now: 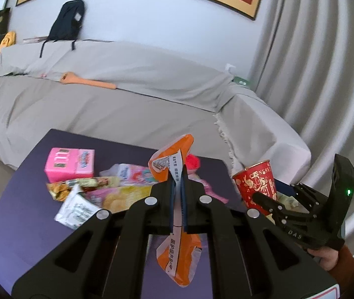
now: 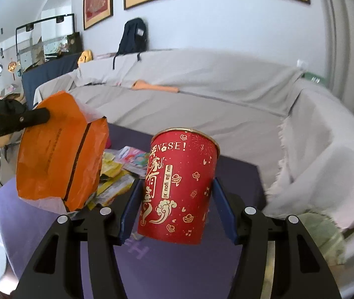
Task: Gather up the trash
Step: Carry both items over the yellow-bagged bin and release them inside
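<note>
Above the near edge of the purple table (image 1: 27, 224), the left gripper (image 1: 177, 191) pinches an orange wrapper (image 1: 179, 256), a crumpled orange-and-white packet with dark print along a white strip; its blue pads are drawn narrow with only the thin film between them, and the packet hangs clear of the tabletop. Off the table's right edge, the right gripper (image 2: 177, 196) clamps a red paper cup (image 2: 179, 189) with gold ornaments and lettering, held upright with a slight tilt, both blue pads pressed to its sides. More wrappers (image 1: 97, 191) lie heaped near the table's middle, with a pink box (image 1: 70, 165) toward the far left corner. Behind stands a sofa under a grey cover (image 1: 127, 94).
</note>
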`<state>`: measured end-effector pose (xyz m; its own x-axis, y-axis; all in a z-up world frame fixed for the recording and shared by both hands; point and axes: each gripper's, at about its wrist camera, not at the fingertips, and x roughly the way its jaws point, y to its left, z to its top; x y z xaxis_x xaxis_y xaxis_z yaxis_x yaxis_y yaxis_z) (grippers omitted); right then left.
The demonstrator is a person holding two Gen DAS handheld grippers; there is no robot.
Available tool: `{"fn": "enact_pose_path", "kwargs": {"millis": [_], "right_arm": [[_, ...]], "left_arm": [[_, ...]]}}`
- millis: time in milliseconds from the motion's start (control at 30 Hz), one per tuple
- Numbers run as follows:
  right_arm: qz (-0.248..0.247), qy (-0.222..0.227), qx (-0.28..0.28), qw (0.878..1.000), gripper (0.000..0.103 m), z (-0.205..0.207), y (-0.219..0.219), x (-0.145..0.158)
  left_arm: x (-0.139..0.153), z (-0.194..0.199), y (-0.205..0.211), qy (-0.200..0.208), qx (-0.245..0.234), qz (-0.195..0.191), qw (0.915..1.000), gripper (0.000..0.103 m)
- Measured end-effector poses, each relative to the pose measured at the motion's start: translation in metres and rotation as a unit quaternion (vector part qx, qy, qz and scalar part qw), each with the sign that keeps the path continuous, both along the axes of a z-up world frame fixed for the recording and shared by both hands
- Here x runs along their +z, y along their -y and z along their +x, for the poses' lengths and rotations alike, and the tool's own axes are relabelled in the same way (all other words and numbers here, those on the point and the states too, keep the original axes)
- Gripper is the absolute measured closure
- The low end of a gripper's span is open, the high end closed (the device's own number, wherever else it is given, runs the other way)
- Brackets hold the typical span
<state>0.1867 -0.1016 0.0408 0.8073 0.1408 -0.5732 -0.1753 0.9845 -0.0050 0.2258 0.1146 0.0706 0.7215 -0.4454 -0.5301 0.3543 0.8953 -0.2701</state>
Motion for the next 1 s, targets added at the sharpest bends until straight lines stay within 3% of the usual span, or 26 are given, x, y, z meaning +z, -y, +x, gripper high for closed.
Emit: {"fn": "enact_pose_path", "kwargs": {"millis": [267,500,733,800,900,1000], "right_arm": [[-0.009,0.038,-0.06,0.997,0.049,-0.046,0.078,0.014],[-0.014,0.045,-0.153,0.987,0.049,-0.092,0.172,0.012],[-0.014,0.049,-0.212,0.976,0.048,-0.114,0.239,0.001],[-0.009,0.048,-0.224,0.973,0.048,-0.115,0.25,-0.003],[-0.002,0.043,-0.24,0.97,0.048,-0.113,0.265,-0.009],[-0.003,0.034,-0.252,0.967,0.048,-0.109,0.272,-0.015]], "left_arm": [[0.014,-0.013,0.093,0.013,-0.065,0.014,0.9977,0.099],[0.003,-0.022,0.195,0.008,-0.152,0.018,0.9882,0.099],[-0.03,-0.004,0.278,-0.047,-0.212,-0.02,0.9759,0.099],[-0.037,0.001,0.299,-0.045,-0.217,-0.027,0.9747,0.099],[-0.054,0.01,0.33,-0.031,-0.227,-0.017,0.9732,0.099],[-0.091,0.018,0.363,-0.057,-0.241,0.015,0.9688,0.099]]}}
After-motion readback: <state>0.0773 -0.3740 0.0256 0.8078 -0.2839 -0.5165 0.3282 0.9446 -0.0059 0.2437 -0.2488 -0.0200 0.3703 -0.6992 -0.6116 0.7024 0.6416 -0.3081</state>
